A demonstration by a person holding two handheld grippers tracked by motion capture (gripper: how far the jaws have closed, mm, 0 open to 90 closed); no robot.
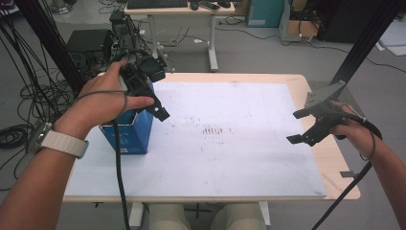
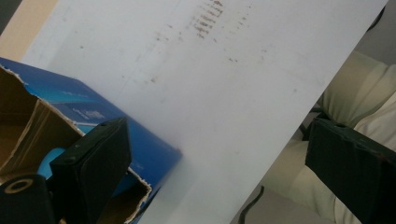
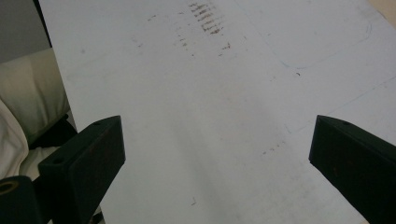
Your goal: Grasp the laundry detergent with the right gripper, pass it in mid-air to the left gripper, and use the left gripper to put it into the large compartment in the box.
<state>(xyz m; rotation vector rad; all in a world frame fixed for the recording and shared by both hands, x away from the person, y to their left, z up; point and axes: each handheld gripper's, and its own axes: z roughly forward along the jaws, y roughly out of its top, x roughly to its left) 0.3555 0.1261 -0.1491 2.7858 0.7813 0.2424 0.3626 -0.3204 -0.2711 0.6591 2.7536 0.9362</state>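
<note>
Two black two-jaw grippers are up over the desk, one in each of the person's hands. The left gripper [image 1: 152,93] hangs right above the open blue cardboard box [image 1: 128,132], which stands upright near the left edge of the white sheet [image 1: 230,158] that covers most of the pale wooden desk [image 1: 330,163]. Its jaws are spread wide and hold nothing; from the left gripper view one jaw sits over the torn brown rim of the blue cardboard box [image 2: 93,112] and the other is out past the near edge of the sheet, over the person's light trousers [image 2: 364,93]. Something light blue [image 2: 46,161] shows inside the box, but I cannot tell what it is. The left hand [image 1: 103,98] wraps the gripper's body, with a pale watch strap [image 1: 62,143] on the wrist.

Over at the right edge of the desk, the right gripper [image 1: 300,127] is held above the sheet's right border, well apart from the box. Its jaws also stand wide apart with nothing between them; in the right gripper view only the bare white sheet [image 3: 219,116] lies below, with a patch of brownish scuff marks [image 3: 205,18] towards its middle. A black cable [image 1: 119,182] trails down from the left gripper past the near edge.
</note>
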